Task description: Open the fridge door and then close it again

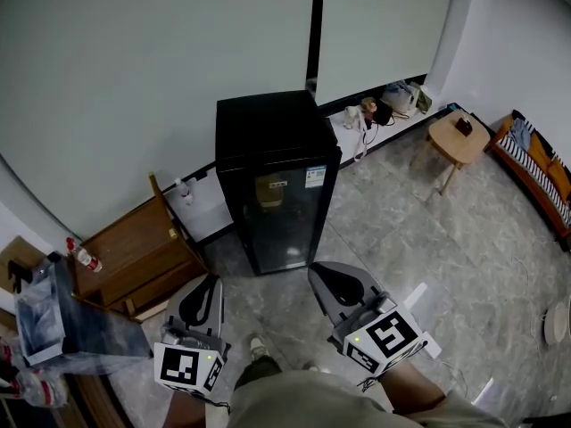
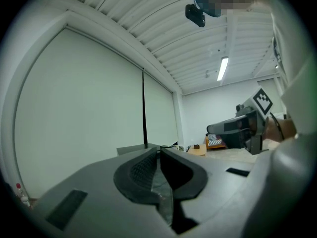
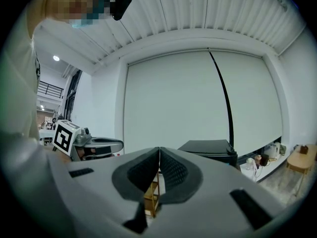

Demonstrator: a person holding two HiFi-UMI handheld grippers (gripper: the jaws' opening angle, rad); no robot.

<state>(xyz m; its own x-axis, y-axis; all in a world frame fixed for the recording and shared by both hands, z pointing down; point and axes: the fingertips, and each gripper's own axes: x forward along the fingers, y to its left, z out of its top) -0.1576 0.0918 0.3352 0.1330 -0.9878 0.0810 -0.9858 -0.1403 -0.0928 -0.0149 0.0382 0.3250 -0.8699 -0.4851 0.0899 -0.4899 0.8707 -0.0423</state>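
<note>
The fridge [image 1: 277,181] is a low black cabinet that stands upright against the pale roller blinds [image 1: 134,78]. Its dark glass door [image 1: 287,221] is closed flat on the front, facing the person across the grey stone floor [image 1: 419,239].

In front of the fridge, well apart from its door, both grippers point level toward it. The left gripper [image 1: 211,283] is in front of the fridge's left corner. Its fingers [image 2: 141,170] are closed to a thin slit with nothing between them. The right gripper [image 1: 318,271] is in front of the door's right edge, nearer the fridge than the left one. Its fingers [image 3: 173,170] are pressed fully together and also hold nothing.

To the left of the fridge a wooden cabinet [image 1: 134,252] stands against the wall. Beyond that is a clear plastic bin [image 1: 40,319] with a bottle [image 1: 85,258] beside it. To the right of the fridge, well apart, is a small round wooden table [image 1: 457,143], and further right a striped bench [image 1: 540,176].
</note>
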